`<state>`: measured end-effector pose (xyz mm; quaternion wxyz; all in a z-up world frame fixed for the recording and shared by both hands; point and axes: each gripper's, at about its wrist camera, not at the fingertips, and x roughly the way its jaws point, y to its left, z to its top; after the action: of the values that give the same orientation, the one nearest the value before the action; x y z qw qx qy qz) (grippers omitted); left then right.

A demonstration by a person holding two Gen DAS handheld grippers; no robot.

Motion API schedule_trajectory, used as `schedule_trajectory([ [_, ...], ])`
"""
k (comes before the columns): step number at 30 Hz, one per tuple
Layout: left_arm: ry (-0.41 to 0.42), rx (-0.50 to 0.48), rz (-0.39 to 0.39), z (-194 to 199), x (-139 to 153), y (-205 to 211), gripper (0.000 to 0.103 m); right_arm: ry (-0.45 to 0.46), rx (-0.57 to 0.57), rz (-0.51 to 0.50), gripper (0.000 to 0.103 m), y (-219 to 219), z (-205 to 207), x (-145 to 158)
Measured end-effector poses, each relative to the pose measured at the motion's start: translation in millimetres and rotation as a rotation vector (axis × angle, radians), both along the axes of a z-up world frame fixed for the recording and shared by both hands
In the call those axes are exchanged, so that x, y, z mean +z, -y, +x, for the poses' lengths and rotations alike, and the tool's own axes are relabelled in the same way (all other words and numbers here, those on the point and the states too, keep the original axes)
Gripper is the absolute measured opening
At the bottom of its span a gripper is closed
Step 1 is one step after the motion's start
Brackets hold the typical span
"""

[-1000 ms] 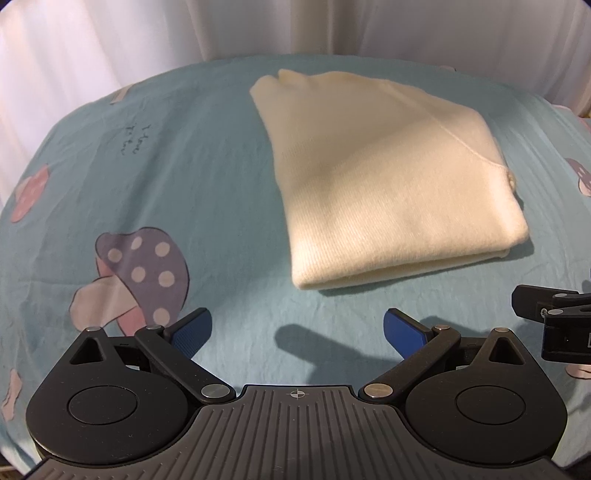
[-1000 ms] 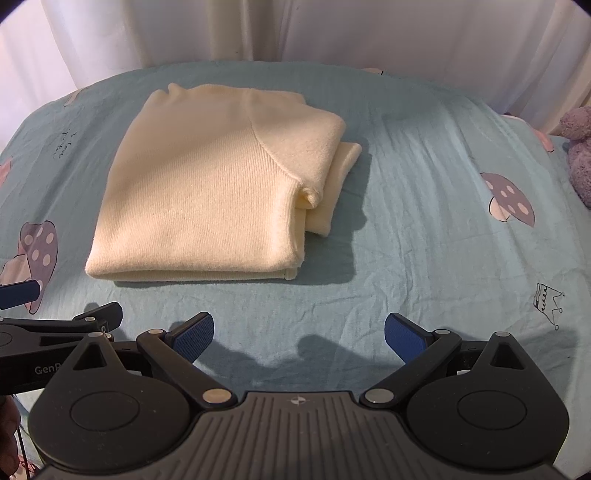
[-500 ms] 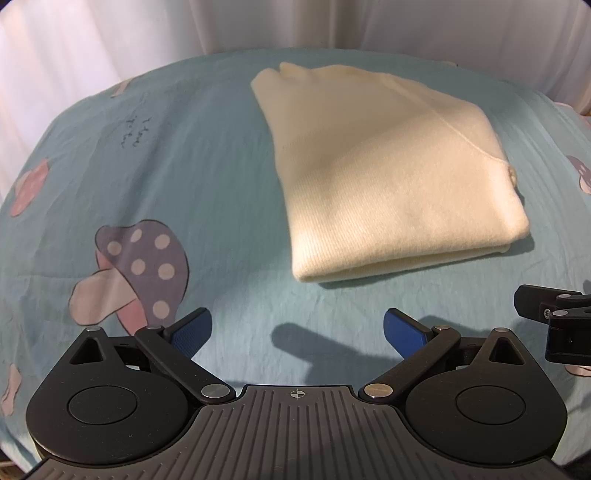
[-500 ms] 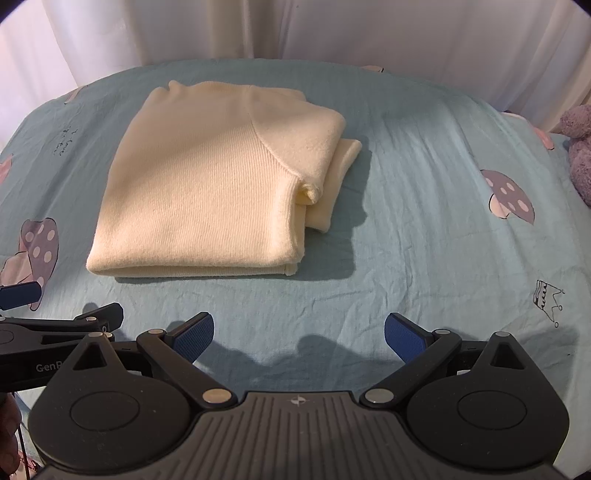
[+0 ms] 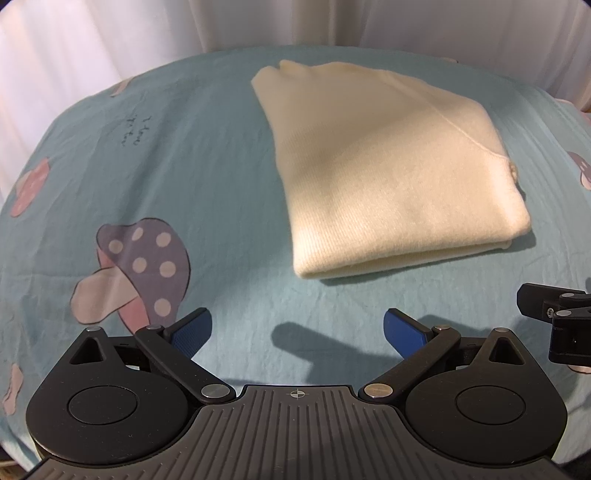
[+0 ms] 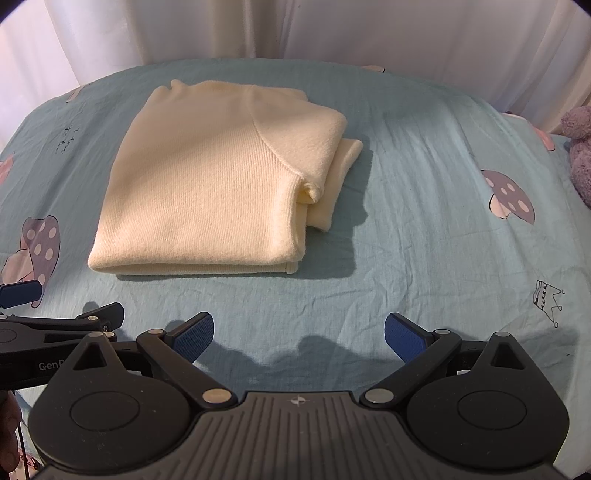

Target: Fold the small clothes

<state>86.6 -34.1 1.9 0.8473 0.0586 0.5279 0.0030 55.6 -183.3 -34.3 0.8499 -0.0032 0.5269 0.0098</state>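
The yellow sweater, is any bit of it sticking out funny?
Yes. On the folded cream sweater, a folded sleeve pokes out past the right edge in the right wrist view, so that side is uneven. Both grippers are open and clear of it.

Bed covered by a light blue sheet (image 6: pixel 424 229), wrinkled, printed with purple spotted mushrooms (image 5: pixel 136 266), a small crown outline (image 6: pixel 546 299) and a line of dark script (image 5: pixel 135 131). White curtains (image 6: pixel 332 26) hang behind. A purple plush toy (image 6: pixel 580 155) sits at the sheet's right edge.
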Motion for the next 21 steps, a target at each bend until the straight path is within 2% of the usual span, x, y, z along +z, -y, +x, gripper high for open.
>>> schedule_trajectory([
  [21,-0.002,0.001,0.001,0.6,1.2,0.2,0.102,0.008,0.003,0.002,0.099,0.6,-1.1,-0.2],
])
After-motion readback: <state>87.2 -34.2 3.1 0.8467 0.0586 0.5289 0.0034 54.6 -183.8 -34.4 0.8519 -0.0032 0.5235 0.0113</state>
